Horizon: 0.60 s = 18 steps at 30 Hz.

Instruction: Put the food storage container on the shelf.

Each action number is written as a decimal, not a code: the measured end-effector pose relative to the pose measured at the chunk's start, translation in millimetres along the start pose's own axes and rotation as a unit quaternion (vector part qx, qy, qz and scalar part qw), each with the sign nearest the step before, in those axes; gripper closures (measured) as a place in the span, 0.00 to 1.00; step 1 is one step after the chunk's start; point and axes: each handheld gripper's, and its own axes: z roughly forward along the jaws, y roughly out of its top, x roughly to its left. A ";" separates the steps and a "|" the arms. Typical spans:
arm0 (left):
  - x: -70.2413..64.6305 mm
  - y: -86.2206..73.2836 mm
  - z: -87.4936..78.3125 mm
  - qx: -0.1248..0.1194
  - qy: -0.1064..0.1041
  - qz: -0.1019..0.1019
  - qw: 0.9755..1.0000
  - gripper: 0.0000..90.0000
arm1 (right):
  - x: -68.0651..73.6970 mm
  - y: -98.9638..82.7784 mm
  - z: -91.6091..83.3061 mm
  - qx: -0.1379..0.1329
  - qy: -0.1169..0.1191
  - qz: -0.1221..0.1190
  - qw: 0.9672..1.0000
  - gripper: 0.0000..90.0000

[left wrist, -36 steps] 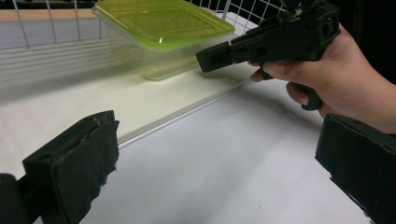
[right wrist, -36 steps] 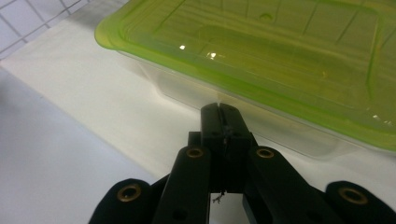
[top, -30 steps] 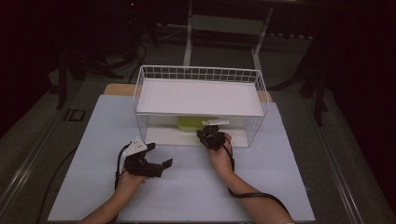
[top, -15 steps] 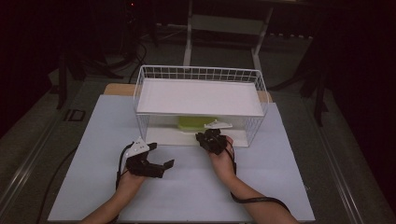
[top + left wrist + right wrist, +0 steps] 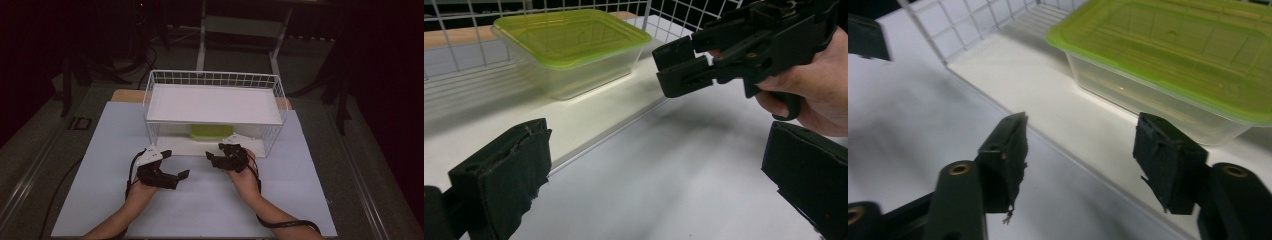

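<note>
A clear plastic container with a green lid [image 5: 211,131] sits on the lower white shelf [image 5: 182,146] of a white wire rack [image 5: 215,80]. My right gripper [image 5: 216,154] hovers just outside the rack's front opening and points at the container [image 5: 1173,60]. Its jaws have just been opening, and the right gripper [image 5: 1082,125] now stands open with nothing between its pads. My left gripper [image 5: 175,164] rests lower left of it over the table, jaws wide apart and empty [image 5: 656,145]. From there I see the container [image 5: 569,37] and the right gripper [image 5: 671,67] in a hand.
A white board [image 5: 212,102] covers the rack's top tier. The rack stands at the far side of a pale table sheet [image 5: 200,210]. Cables trail from both grippers toward the person. Dark floor and stand legs surround the table.
My right gripper has drawn back from the container, out of the rack's lower opening and toward the person. The container stays on the shelf. My left gripper has kept still.
</note>
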 end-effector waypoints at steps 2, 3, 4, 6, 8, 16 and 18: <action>-1.3 1.6 -0.9 -0.002 -0.005 -0.001 1.000 0.00 | 1.1 0.0 -5.2 -0.005 0.026 0.000 1.000 0.31; -2.1 2.3 -1.3 -0.002 -0.005 0.000 1.000 0.00 | 2.4 0.1 -7.3 -0.006 0.029 0.001 1.000 0.30; -3.1 3.5 -2.3 -0.002 -0.010 0.003 1.000 0.00 | 2.9 -0.1 -8.7 -0.009 0.033 -0.002 0.999 0.30; -5.8 6.1 -4.4 -0.005 -0.018 0.008 1.000 0.00 | 4.7 -0.6 -12.3 -0.010 0.044 0.000 0.999 0.29; -6.6 7.0 -5.2 -0.007 -0.021 0.007 1.000 0.00 | 6.0 -1.4 -15.9 -0.014 0.053 0.005 0.998 0.26; -14.6 12.4 -9.2 -0.012 -0.043 0.013 0.999 0.00 | 10.1 -4.3 -29.8 -0.022 0.064 -0.002 0.998 0.23; -17.1 13.5 -11.6 -0.012 -0.050 0.014 0.999 0.00 | 11.3 -6.3 -38.2 -0.024 0.072 0.003 0.997 0.23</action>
